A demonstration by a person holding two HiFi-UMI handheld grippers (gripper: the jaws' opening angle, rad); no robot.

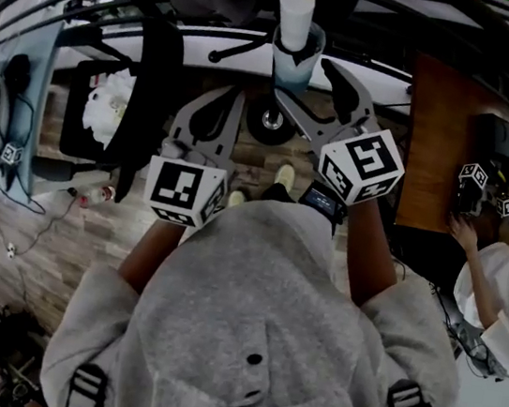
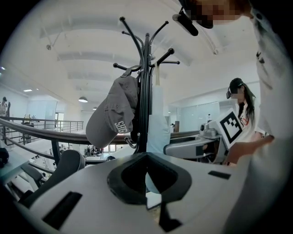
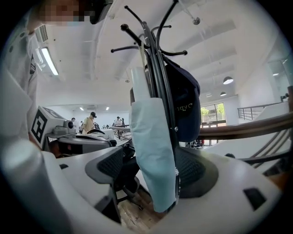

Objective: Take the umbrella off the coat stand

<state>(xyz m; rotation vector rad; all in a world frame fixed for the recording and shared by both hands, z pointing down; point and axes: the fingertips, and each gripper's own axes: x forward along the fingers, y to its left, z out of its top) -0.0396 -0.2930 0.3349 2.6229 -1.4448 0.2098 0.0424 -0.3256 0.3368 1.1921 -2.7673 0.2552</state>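
the left gripper (image 2: 146, 156) is closed on nothing, its jaw tips meeting, and points toward the coat stand (image 2: 145, 91) from nearby. in that gripper's view a grey cap (image 2: 112, 116) hangs on the stand's left side. the umbrella (image 2: 158, 121) — pale blue, folded, white end up — hangs upright on the stand, right beside the pole. the right gripper (image 3: 153, 170) is open wide around it: the umbrella's lower part stands between the jaws, clear of the left pad — not pinched. a dark cap (image 3: 187, 103) hangs behind the pole there. far right in the head view, another person (image 1: 508, 283) is by a brown counter (image 1: 436, 130).
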